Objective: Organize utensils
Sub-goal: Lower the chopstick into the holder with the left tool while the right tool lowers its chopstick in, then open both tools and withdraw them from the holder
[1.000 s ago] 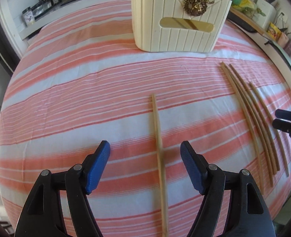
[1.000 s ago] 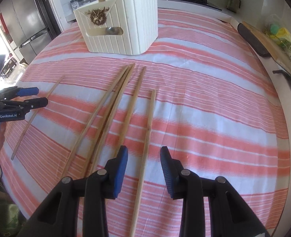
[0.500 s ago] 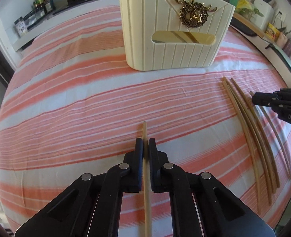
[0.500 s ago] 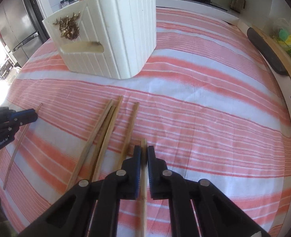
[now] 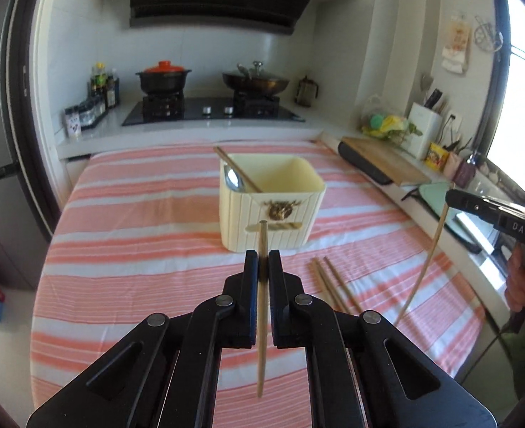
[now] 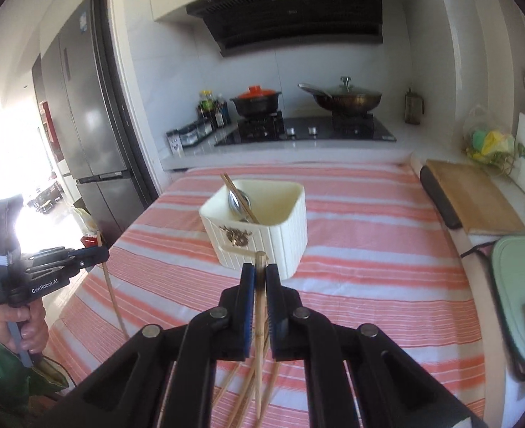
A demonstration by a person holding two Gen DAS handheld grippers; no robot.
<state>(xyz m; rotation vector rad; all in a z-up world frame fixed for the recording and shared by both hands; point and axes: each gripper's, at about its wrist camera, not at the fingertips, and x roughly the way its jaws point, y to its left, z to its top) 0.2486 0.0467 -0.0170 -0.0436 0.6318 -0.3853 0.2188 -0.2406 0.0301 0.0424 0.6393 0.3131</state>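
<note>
Now I have the left gripper clamped on one thin wooden chopstick, the right gripper on another, both above the striped cloth, near the ribbed cream holder

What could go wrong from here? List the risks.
1. The left gripper pinches its wooden chopstick near the top end only, so the long free end could swing or slip.
2. The right gripper holds its wooden chopstick the same way.
3. The cream ribbed plastic holder already has a metal spoon and a leaning chopstick; both arriving together could clash.
</note>
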